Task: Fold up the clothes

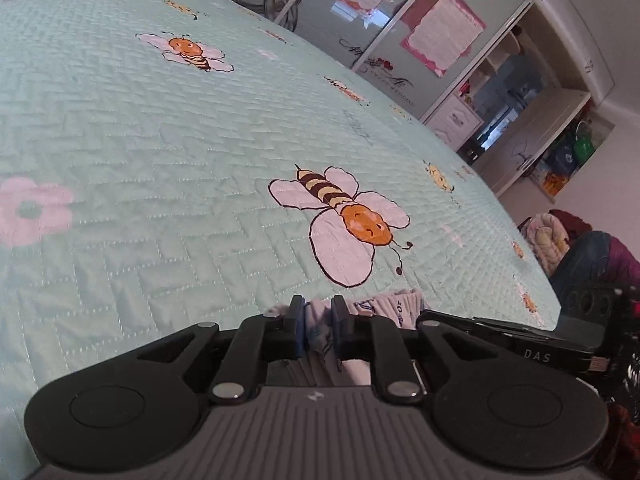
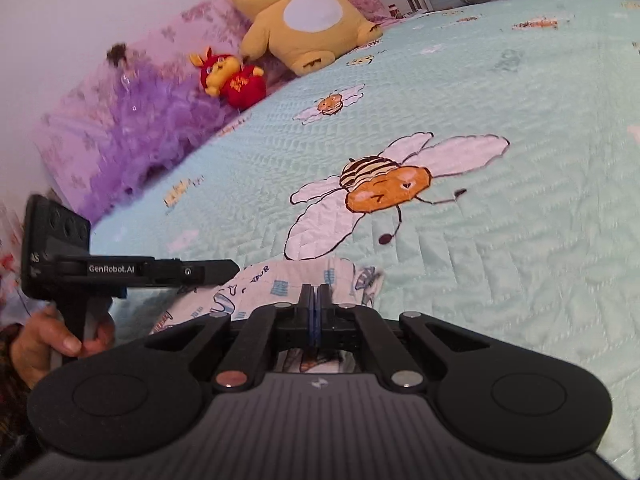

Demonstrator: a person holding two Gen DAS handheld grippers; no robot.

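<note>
A white garment with blue print (image 2: 280, 280) lies bunched at the near edge of a mint quilted bedspread with bees (image 2: 500, 260). My right gripper (image 2: 315, 300) is shut, its pads pinching a fold of this cloth. In the left wrist view my left gripper (image 1: 318, 322) is shut on another bunch of the garment (image 1: 396, 306), and cloth shows between its pads. The left gripper (image 2: 234, 268), held by a hand (image 2: 60, 340), reaches the cloth from the left. The right gripper (image 1: 428, 314) comes in from the right. Most of the garment is hidden under the grippers.
A big yellow plush (image 2: 304, 12) and a small red one (image 2: 236, 80) sit at the head of the bed beside a purple pillow (image 2: 132, 128). Beyond the bedspread (image 1: 160, 140) stand wardrobe doors (image 1: 360, 32). A pile of clothes (image 1: 552, 236) lies off the bed's right edge.
</note>
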